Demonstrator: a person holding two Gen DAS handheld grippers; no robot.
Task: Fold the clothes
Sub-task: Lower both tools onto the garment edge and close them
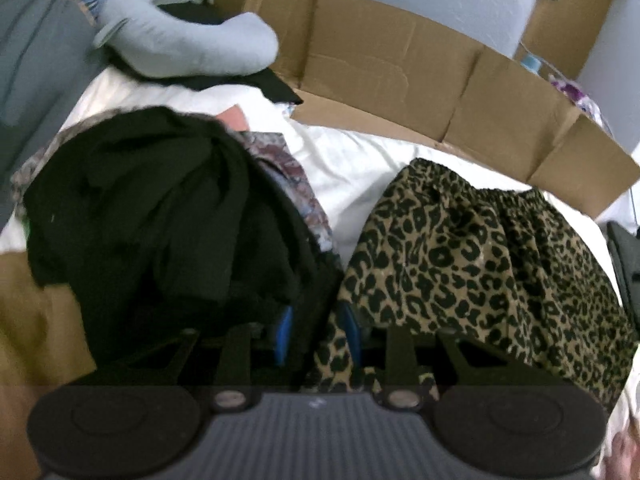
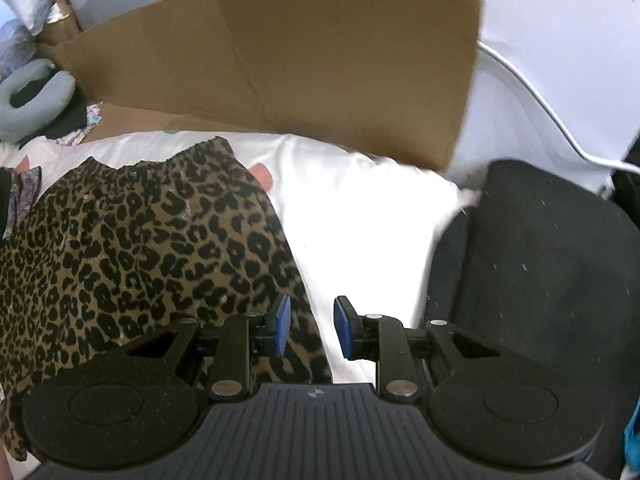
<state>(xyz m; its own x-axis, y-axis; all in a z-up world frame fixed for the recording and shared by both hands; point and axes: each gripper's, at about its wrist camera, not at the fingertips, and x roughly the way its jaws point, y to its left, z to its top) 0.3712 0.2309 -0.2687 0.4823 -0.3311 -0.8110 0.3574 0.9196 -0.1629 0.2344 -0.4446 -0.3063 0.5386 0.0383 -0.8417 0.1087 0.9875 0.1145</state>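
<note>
A leopard-print skirt point(image 1: 480, 256) lies spread on the white bed sheet point(image 1: 344, 160), its elastic waistband at the far side. My left gripper point(image 1: 318, 332) is open at the skirt's near left corner, with a fold of leopard cloth lying between its blue pads point(image 1: 283, 330). A heap of black clothes point(image 1: 160, 216) over a patterned garment point(image 1: 280, 160) sits just left of it. My right gripper point(image 2: 310, 328) is open at the right hem of the skirt point(image 2: 140, 248); its left pad point(image 2: 282, 326) is over the cloth and its right pad over the bare sheet point(image 2: 360, 220).
A flattened cardboard box point(image 1: 400, 68) stands along the bed's far side. A grey neck pillow point(image 1: 180, 44) lies at the back left. A black padded object point(image 2: 540, 260) lies right of the right gripper, beside a white cable point(image 2: 560, 124). A fingertip point(image 2: 262, 174) shows behind the skirt.
</note>
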